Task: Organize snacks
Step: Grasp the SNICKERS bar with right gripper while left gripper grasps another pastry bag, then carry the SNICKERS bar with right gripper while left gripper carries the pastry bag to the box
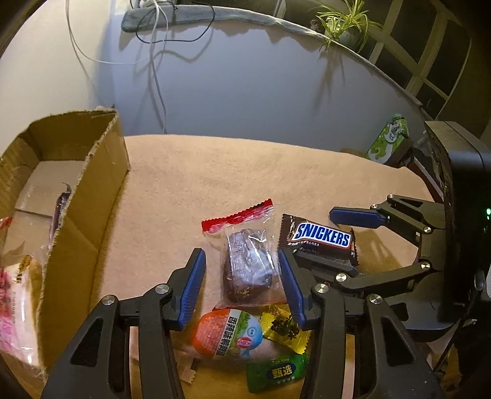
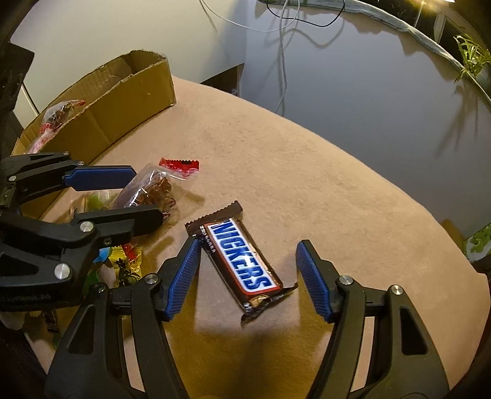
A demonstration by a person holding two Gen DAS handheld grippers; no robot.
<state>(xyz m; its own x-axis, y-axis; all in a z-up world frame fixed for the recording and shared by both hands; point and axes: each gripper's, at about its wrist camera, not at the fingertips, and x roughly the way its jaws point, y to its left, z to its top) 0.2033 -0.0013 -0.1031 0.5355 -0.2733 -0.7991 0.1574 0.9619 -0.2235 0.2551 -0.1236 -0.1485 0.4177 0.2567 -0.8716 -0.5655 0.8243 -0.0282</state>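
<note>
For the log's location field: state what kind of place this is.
Probably a room in a home. A felt-covered table stands against a plain wall, a potted spider plant sits on a windowsill ledge, and a torn cardboard box holds snack packets.

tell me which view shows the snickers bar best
The right wrist view: the Snickers bar lies whole and unobstructed between the open right tool's fingers. The left wrist view shows it smaller, its near edge partly hidden behind the left tool's finger and the right tool's arm.
</note>
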